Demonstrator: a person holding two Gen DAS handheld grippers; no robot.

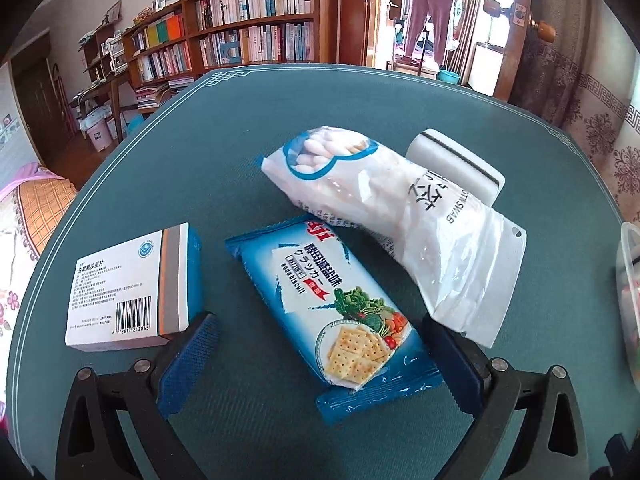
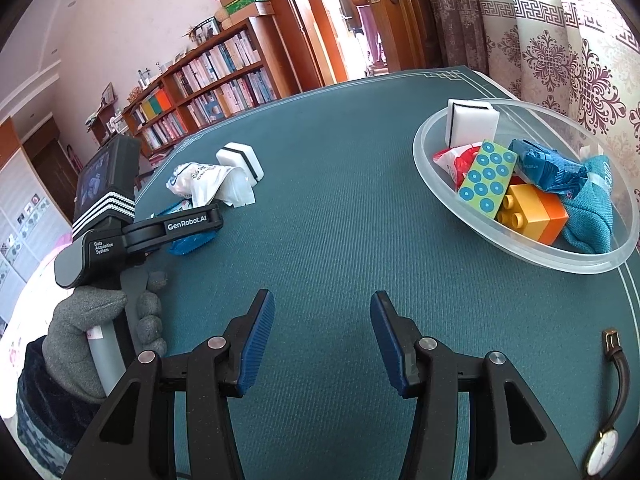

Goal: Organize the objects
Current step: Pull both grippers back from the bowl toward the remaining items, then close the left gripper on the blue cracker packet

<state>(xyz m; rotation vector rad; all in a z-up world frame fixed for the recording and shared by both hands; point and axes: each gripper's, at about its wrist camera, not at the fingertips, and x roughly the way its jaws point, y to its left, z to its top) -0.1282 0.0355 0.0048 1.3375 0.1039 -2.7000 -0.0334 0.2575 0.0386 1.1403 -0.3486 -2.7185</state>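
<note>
In the left wrist view my left gripper (image 1: 320, 344) is open, its fingers on either side of a blue soda biscuit pack (image 1: 332, 304) lying on the green table (image 1: 192, 168). A white medicine box (image 1: 132, 292) lies to its left, touching the left finger (image 1: 188, 360). A cotton swab bag (image 1: 400, 216) and a white sponge block (image 1: 456, 164) lie behind. In the right wrist view my right gripper (image 2: 322, 340) is open and empty above bare table. A clear bowl (image 2: 440, 184) at the right holds a sponge, toy bricks (image 2: 532, 212), a dotted card, snack packs and a teal pouch.
A wristwatch (image 2: 608, 408) lies at the table's right front edge. The left gripper body and gloved hand (image 2: 100, 320) stand at the left in the right wrist view. The bowl's edge (image 1: 628, 280) shows at the right in the left wrist view. Bookshelves and a door stand behind.
</note>
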